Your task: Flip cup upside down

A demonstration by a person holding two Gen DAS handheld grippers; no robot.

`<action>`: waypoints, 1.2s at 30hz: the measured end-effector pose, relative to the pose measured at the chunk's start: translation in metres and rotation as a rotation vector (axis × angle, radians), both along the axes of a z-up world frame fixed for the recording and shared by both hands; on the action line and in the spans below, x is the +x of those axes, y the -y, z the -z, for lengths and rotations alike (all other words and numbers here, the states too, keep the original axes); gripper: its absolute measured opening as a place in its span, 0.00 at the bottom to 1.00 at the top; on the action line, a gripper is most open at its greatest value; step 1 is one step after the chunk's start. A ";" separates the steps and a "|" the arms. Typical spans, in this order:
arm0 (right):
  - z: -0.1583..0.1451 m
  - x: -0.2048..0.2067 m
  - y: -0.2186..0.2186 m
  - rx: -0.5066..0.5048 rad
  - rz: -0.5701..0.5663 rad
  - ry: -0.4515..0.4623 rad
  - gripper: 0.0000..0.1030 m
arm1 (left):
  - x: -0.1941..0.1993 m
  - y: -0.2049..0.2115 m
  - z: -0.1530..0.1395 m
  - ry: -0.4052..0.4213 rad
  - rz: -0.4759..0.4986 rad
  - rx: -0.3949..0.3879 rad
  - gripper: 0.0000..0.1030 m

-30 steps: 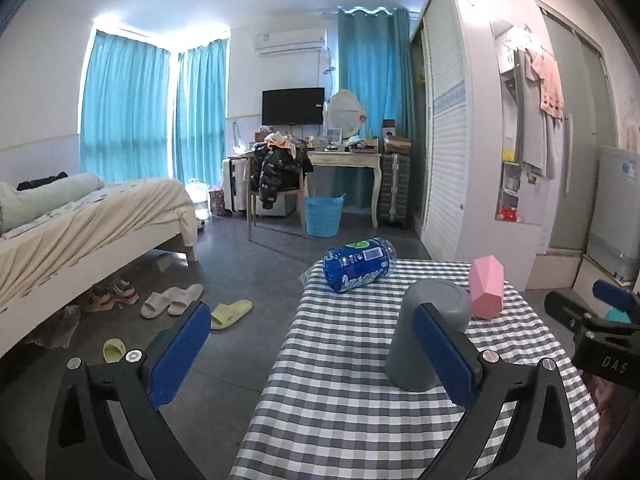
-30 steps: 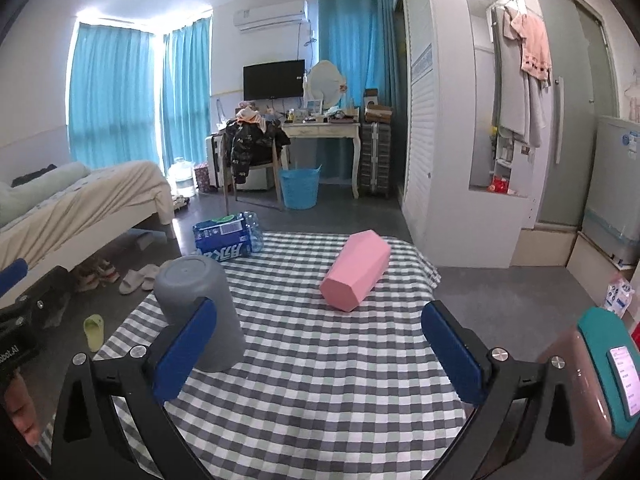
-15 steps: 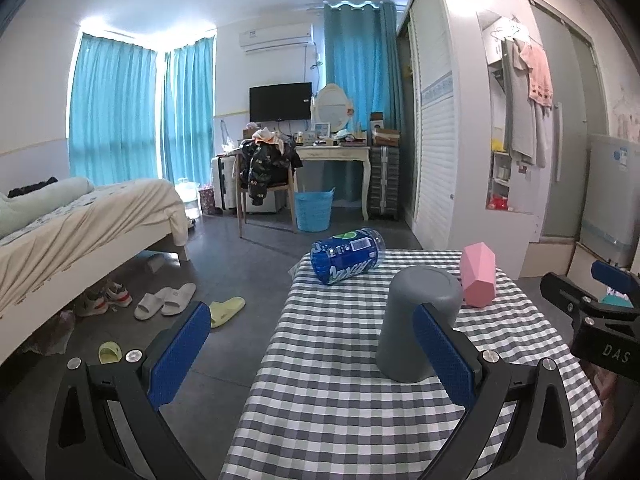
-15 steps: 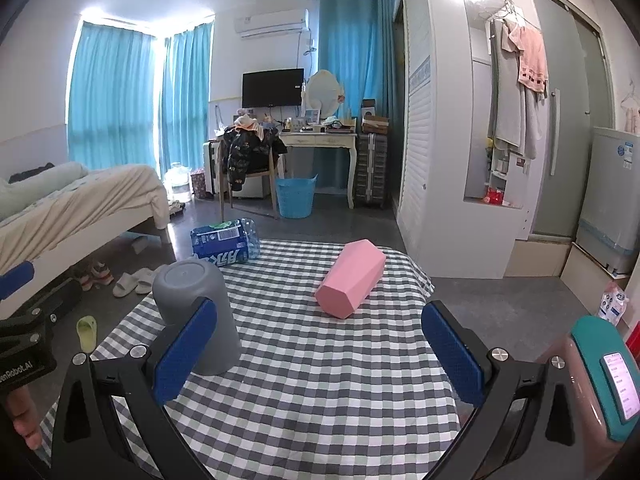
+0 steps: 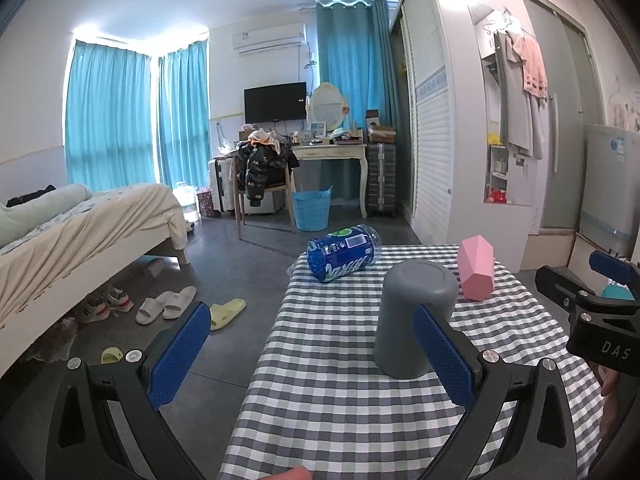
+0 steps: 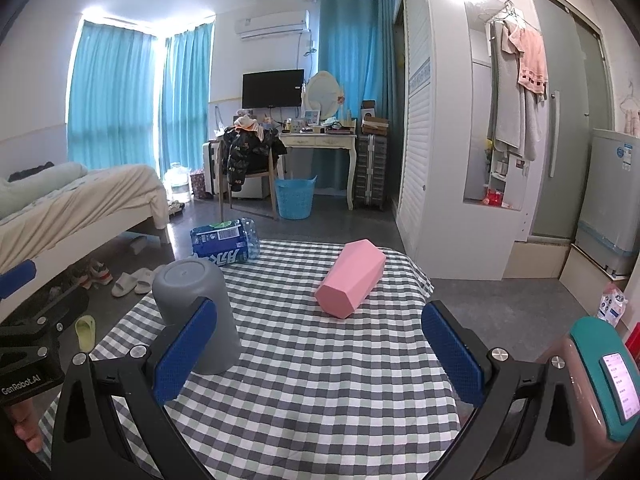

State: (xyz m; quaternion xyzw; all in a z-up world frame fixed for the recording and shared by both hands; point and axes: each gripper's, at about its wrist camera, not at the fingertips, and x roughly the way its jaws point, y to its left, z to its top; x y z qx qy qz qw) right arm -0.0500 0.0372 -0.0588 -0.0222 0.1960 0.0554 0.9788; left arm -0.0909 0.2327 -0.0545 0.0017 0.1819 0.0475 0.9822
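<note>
Nearest the viewer, both hand-held grippers hover low over the near end of a small table [image 6: 320, 400] covered in a grey-and-white checked cloth. The left gripper [image 5: 312, 354] has its jaws spread wide and holds nothing; the right gripper [image 6: 320, 354] is likewise wide and empty.

Just past the blue pads stands the grey cup [image 5: 414, 316], on the left half of the table. Its closed base faces up and its wider rim rests on the cloth, so it already appears to be upside down. The flip looks finished or close to it, and the step in hand seems to be letting go and clearing away. If any move remains, it calls for drawing back without nudging the cup.

The cup stands near the left edge of the table, where a push could tip it to the floor. To its right lies open cloth, the safest room for moving.

Farther on, a pink hexagonal box [image 6: 350, 282] lies on its side, well apart from the cup. A blue-labelled bottle [image 5: 344, 252] lies at the far left corner, by the edge.
</note>
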 end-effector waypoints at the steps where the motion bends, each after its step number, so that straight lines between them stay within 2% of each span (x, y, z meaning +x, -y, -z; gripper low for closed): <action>1: 0.000 0.000 -0.001 -0.002 -0.001 0.000 1.00 | 0.000 0.000 0.000 -0.001 -0.001 0.001 1.00; 36: 0.002 -0.002 -0.002 -0.007 -0.005 -0.003 1.00 | 0.000 0.003 0.005 -0.009 0.011 0.001 1.00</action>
